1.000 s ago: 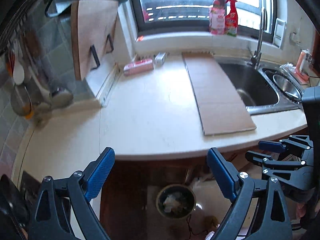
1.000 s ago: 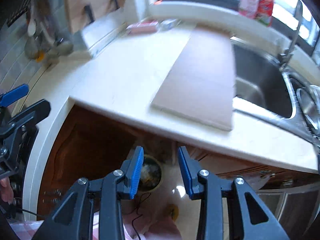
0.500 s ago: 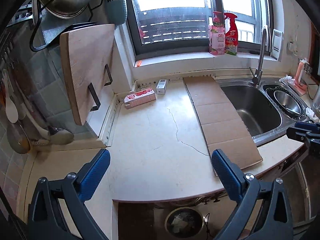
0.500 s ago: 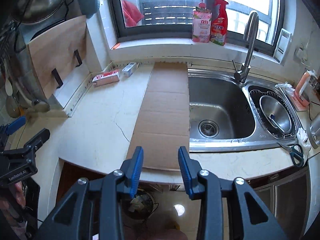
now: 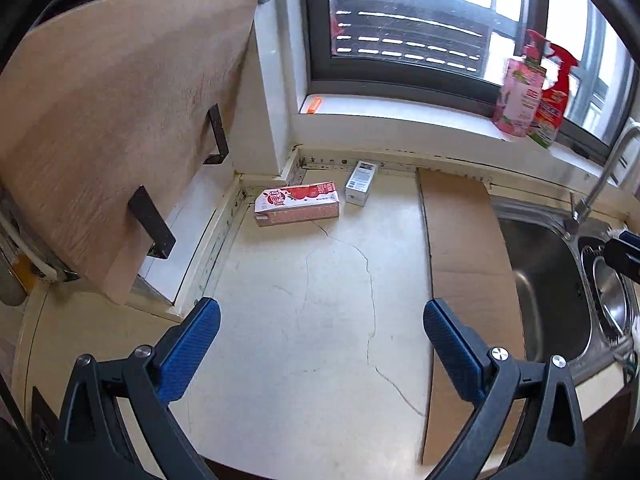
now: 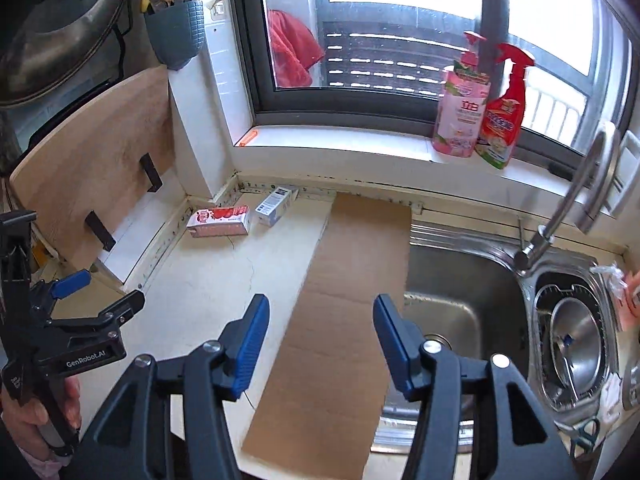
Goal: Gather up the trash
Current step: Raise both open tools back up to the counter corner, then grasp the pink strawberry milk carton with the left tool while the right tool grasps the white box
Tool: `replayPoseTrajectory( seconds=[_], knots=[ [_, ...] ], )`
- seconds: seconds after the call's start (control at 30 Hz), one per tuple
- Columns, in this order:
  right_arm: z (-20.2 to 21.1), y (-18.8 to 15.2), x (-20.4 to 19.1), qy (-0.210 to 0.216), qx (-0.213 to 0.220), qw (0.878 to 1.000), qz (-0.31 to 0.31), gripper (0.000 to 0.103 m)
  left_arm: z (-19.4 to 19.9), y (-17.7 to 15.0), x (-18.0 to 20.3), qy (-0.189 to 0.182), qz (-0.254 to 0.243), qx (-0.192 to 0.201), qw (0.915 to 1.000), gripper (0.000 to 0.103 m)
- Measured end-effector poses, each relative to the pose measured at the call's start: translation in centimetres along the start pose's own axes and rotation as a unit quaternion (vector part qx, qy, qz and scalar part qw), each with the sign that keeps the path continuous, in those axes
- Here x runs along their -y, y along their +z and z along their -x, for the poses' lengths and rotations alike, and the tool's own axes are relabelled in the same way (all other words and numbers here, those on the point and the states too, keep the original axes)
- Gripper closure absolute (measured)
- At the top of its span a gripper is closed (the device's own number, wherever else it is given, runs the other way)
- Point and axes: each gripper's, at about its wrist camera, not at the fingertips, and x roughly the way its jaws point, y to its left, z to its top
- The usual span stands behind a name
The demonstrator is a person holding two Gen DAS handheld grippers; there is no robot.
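A pink and red drink carton (image 5: 298,203) lies on its side at the back of the cream countertop (image 5: 304,320), also in the right wrist view (image 6: 219,221). A small white box (image 5: 361,182) lies beside it (image 6: 277,205). A long flat cardboard sheet (image 5: 460,264) lies along the sink's left edge (image 6: 340,320). My left gripper (image 5: 322,344) is open and empty above the counter, well short of the carton. My right gripper (image 6: 320,340) is open and empty above the cardboard's near part.
A wooden cutting board (image 5: 108,120) leans on the left wall. The steel sink (image 6: 448,304) and faucet (image 6: 576,200) are on the right, with a strainer bowl (image 6: 572,340). A pink soap bottle (image 6: 462,116) and a red spray bottle (image 6: 502,120) stand on the windowsill.
Both grippers rose from below the counter edge, where a bin on the floor showed, to above the countertop and moved forward. The right gripper's jaws have opened wider.
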Motion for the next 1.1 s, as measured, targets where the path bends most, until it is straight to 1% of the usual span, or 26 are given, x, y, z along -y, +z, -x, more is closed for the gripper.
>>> replayPoseTrajectory(
  seconds=[0.17, 0.23, 0.27, 0.33, 0.4, 0.43, 0.47, 0.57, 0.63, 0.73, 0.83, 0.97, 1.03, 1.1],
  knots=[
    [-8.0, 6.1, 0.7, 0.045, -0.035, 0.998, 0.004, 0.049, -6.4, 5.6, -0.8, 0.022, 0.063, -0.036, 0.9971, 0.002],
    [-11.7, 8.1, 0.6, 0.061, -0.053, 0.997, 0.0, 0.048, -8.9, 7.4, -1.3, 0.038, 0.078, -0.046, 0.9951, 0.002],
    [-13.8, 9.1, 0.5, 0.071, -0.064, 0.995, -0.002, 0.048, -10.1, 8.3, -1.5, 0.041, 0.078, -0.054, 0.9946, 0.002],
    [-17.2, 10.5, 0.0, 0.088, -0.08, 0.993, -0.01, 0.048, -13.0, 9.7, -1.9, 0.051, 0.096, -0.071, 0.9915, 0.002],
    [-20.3, 11.6, -0.4, 0.102, -0.092, 0.99, -0.019, 0.048, -15.5, 10.8, -2.2, 0.055, 0.118, -0.084, 0.9879, 0.002],
    [-21.6, 11.9, -0.7, 0.111, -0.094, 0.989, -0.022, 0.048, -17.1, 11.4, -2.5, 0.058, 0.137, -0.09, 0.9848, 0.002],
    [-22.8, 12.3, -0.9, 0.114, -0.096, 0.989, -0.026, 0.048, -17.8, 11.4, -2.6, 0.061, 0.151, -0.092, 0.9824, 0.002],
    [-26.4, 13.1, -1.2, 0.117, -0.103, 0.987, -0.037, 0.048, -21.1, 12.3, -3.5, 0.073, 0.203, -0.099, 0.9715, 0.002],
    [-28.4, 13.4, -1.0, 0.125, -0.113, 0.984, -0.051, 0.048, -23.5, 12.6, -4.2, 0.086, 0.235, -0.108, 0.962, 0.002],
    [-30.8, 13.7, -0.7, 0.132, -0.124, 0.981, -0.069, 0.048, -26.1, 12.9, -4.7, 0.101, 0.265, -0.114, 0.952, 0.002],
    [-32.1, 13.6, -0.6, 0.148, -0.13, 0.977, -0.081, 0.048, -28.2, 13.3, -4.7, 0.118, 0.284, -0.117, 0.9443, 0.002],
    [-33.1, 13.7, -0.9, 0.152, -0.133, 0.976, -0.075, 0.048, -30.4, 13.3, -4.8, 0.148, 0.295, -0.129, 0.935, 0.002],
    [-33.6, 13.8, -1.1, 0.155, -0.134, 0.976, -0.076, 0.048, -31.6, 13.1, -4.7, 0.155, 0.302, -0.136, 0.9308, 0.002],
    [-34.0, 13.9, -1.2, 0.157, -0.135, 0.975, -0.078, 0.048, -32.0, 13.1, -4.5, 0.176, 0.293, -0.131, 0.9304, 0.002]
  ],
)
